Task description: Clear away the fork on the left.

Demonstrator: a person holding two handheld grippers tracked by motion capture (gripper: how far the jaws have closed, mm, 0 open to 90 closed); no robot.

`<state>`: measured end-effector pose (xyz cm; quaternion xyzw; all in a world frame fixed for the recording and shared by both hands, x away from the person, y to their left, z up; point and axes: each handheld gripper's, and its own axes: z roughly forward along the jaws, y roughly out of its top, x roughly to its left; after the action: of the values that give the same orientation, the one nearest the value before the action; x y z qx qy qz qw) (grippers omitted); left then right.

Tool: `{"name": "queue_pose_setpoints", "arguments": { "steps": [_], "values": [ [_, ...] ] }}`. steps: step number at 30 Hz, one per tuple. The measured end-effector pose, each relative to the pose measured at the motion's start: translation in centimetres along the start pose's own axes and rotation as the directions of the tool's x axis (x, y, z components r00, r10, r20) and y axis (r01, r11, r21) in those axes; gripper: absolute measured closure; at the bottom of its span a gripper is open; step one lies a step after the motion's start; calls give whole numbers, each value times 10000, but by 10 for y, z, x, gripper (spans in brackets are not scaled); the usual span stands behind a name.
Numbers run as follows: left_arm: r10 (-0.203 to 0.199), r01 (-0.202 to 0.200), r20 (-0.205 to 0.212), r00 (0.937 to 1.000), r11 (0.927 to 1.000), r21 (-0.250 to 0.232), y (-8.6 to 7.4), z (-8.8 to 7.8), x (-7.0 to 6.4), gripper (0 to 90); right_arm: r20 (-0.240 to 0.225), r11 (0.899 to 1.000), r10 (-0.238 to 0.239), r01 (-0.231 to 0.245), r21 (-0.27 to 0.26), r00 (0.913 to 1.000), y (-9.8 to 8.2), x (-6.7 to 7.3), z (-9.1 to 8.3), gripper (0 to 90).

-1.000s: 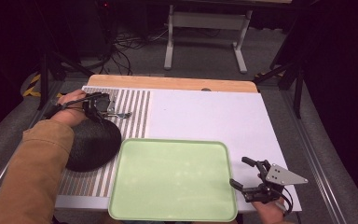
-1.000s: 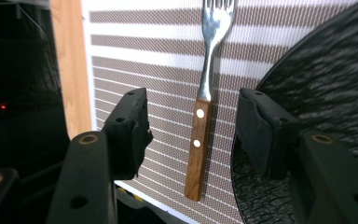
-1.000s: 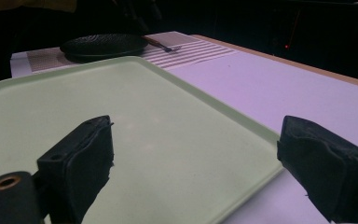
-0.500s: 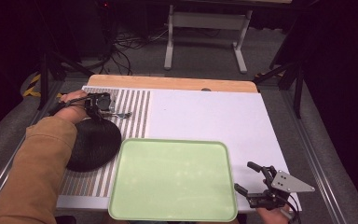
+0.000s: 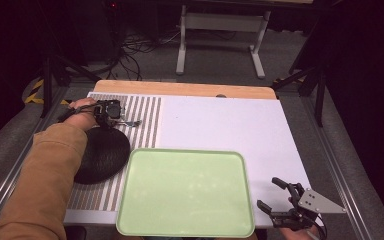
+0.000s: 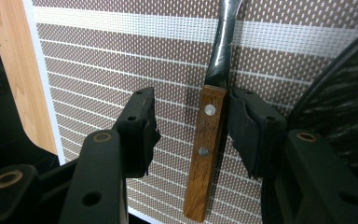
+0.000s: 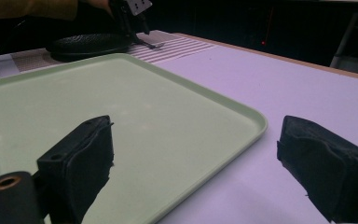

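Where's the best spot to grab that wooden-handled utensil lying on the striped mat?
Grip the wooden handle from straight above, jaws across its narrow width. The utensil lies flat on the striped mat, and the handle's flat, straight sides suit the left gripper better than the slick metal neck.

This looks like a lab or recording studio set up for handling trials, not a home or kitchen. The tabletop (image 5: 220,125) is a white board laid over a wooden one, framed by metal rails (image 5: 337,165) along its left and right edges. Beyond its far edge the room is dark, with grey carpet (image 5: 215,65), a tangle of black cables (image 5: 140,45) on the floor, the white steel legs of another stand (image 5: 220,30), and black tripod legs (image 5: 55,70) near the far left corner. A small red indicator light (image 5: 112,5) glows in the dark at the back. A striped placemat (image 5: 145,115), a green tray (image 5: 185,192) and a black round mat (image 5: 102,155) are laid out like props.
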<state>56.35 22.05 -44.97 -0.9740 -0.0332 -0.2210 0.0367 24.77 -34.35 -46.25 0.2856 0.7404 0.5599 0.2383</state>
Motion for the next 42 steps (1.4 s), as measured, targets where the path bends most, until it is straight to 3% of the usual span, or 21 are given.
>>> {"name": "queue_pose_setpoints", "arguments": {
  "steps": [15,19,22,36,42],
  "values": [
    [33,-33,39,10000,9998,175,-1,4,-2,582,-96,10000,-49,49,-40,9999,1,0,3,109],
    [-30,28,248,9997,10000,95,-2,5,-1,620,-99,10000,-26,26,-54,9999,1,0,2,109],
    [2,-3,625,9980,10000,21,-3,5,-2,723,-114,10000,10,-11,-89,9999,1,0,2,109],
    [175,-181,187,9997,9992,343,2,4,-9,768,-192,9997,32,-37,-229,9998,2,0,0,109],
    [-33,28,108,9999,9989,471,4,3,-10,770,-177,9997,28,-32,-232,9998,2,0,0,110]
  ]
}}
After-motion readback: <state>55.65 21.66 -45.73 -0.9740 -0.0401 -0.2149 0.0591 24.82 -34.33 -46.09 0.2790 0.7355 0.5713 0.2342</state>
